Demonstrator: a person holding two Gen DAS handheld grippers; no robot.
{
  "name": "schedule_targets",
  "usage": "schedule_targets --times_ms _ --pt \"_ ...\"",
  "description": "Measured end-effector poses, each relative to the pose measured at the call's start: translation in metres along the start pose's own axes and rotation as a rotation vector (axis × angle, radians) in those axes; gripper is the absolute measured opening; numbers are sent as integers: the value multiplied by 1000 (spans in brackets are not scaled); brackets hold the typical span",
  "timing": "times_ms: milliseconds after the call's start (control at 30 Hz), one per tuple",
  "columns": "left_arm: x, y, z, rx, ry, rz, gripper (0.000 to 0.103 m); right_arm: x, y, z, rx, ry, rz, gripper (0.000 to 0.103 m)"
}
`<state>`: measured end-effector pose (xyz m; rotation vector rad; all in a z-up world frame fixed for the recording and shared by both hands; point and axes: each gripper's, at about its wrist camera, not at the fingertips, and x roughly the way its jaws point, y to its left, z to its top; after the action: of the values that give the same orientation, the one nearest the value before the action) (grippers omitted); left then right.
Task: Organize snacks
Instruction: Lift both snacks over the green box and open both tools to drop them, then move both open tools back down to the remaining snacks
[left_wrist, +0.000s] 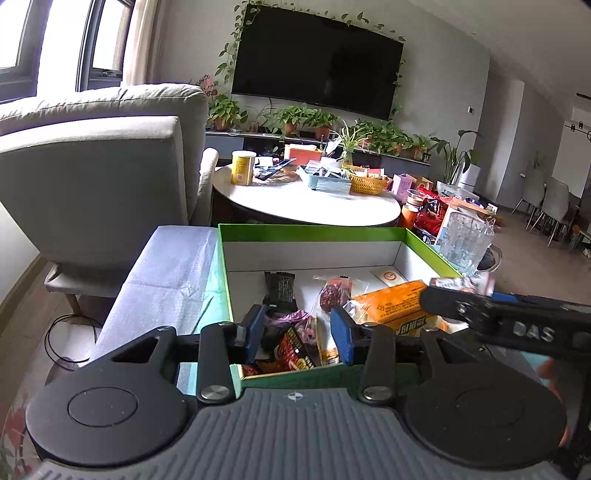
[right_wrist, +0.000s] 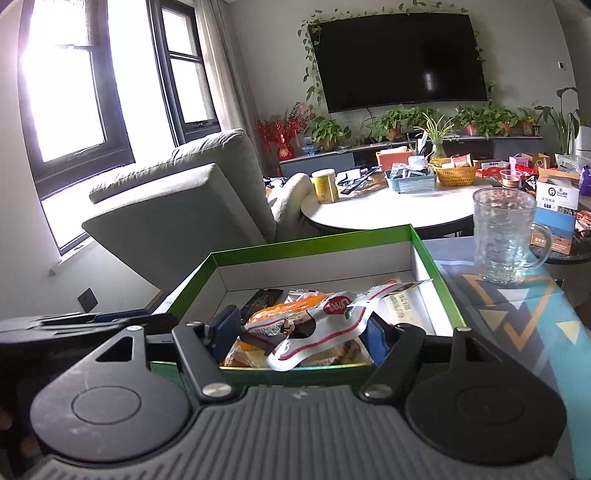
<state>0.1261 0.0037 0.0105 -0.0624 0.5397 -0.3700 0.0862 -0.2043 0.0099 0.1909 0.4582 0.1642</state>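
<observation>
A green box (left_wrist: 314, 230) with a white inside holds several snacks: a black bar (left_wrist: 280, 290), a clear pack of red dates (left_wrist: 334, 293) and an orange packet (left_wrist: 399, 306). My left gripper (left_wrist: 297, 326) hangs open over the box's near end. Its blue pads stand apart above a purple packet (left_wrist: 291, 318) and a red and black packet (left_wrist: 297, 350) lying loose in the box. My right gripper (right_wrist: 303, 330) is shut on a white and red snack packet (right_wrist: 332, 317), held above the same green box (right_wrist: 314, 240). In the left wrist view the right gripper (left_wrist: 454, 295) reaches in from the right.
A glass mug (right_wrist: 504, 236) stands on the patterned cloth (right_wrist: 517, 317) right of the box. Behind are a round white table (left_wrist: 306, 210) with a yellow canister (left_wrist: 242, 168) and baskets, and a grey armchair (left_wrist: 96, 166) at the left.
</observation>
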Motion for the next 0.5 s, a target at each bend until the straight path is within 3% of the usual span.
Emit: schedule_targets --times_ms 500 --pt "3 8 -6 -11 32 2 37 37 0 7 14 45 -5 47"
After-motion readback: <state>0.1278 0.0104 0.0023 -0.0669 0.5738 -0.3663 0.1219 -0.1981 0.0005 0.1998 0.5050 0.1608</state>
